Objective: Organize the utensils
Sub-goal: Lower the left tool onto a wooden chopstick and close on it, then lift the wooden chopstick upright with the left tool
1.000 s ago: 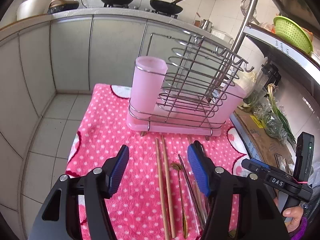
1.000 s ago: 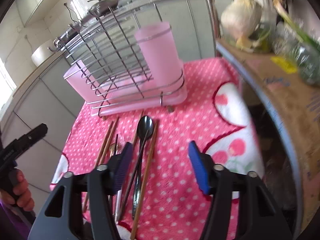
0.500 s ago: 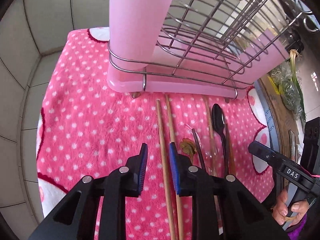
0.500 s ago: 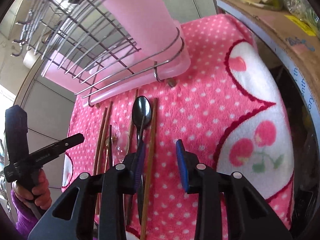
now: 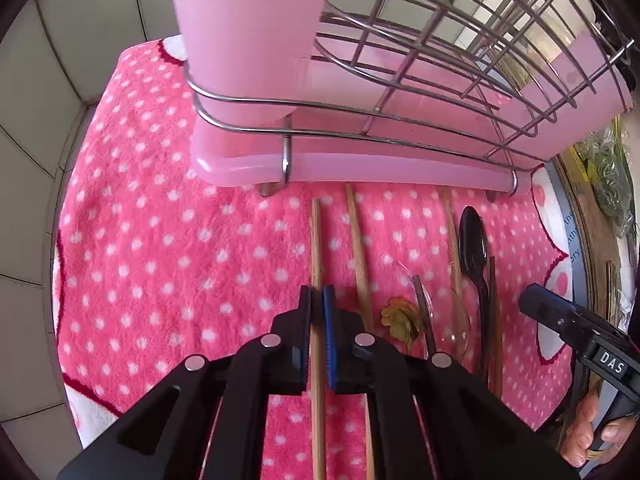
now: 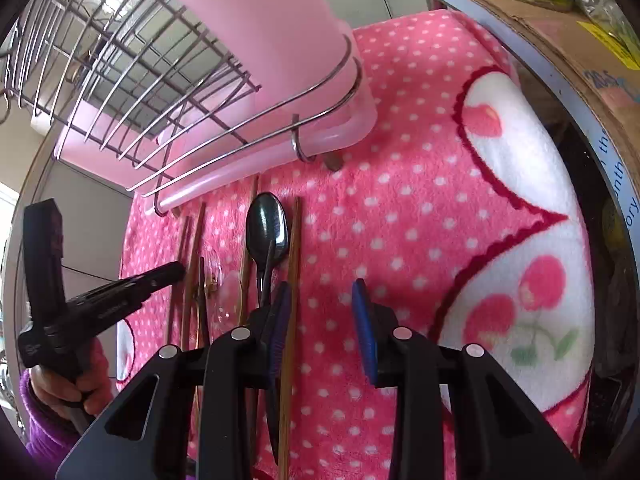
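The left gripper [image 5: 316, 300] points steeply down at the pink dotted towel [image 5: 168, 264]. Its jaws have just been closing and now pinch the leftmost wooden chopstick [image 5: 316, 240], which runs between the blue pads and lies flat on the towel. A second chopstick [image 5: 359, 248] lies just to its right, then a small gold leaf-shaped piece [image 5: 400, 318] and a clear spoon [image 5: 452, 320].

Farther right lies the black spoon [image 6: 267, 232], bowl toward the far side, with another chopstick [image 6: 294, 256] just beside it on the right.

The right gripper [image 6: 322, 300] hangs over that chopstick with its jaws apart, grasping nothing. The left pad stands close beside the chopstick, and whether it touches I cannot tell; the right pad is over bare towel.

On the far side of the utensils stands the wire rack [image 5: 440, 80] in its pink tray, with a pink cup [image 5: 248, 32] at its left end.

A hand [image 6: 60, 388] in a purple sleeve grips the left tool's handle.
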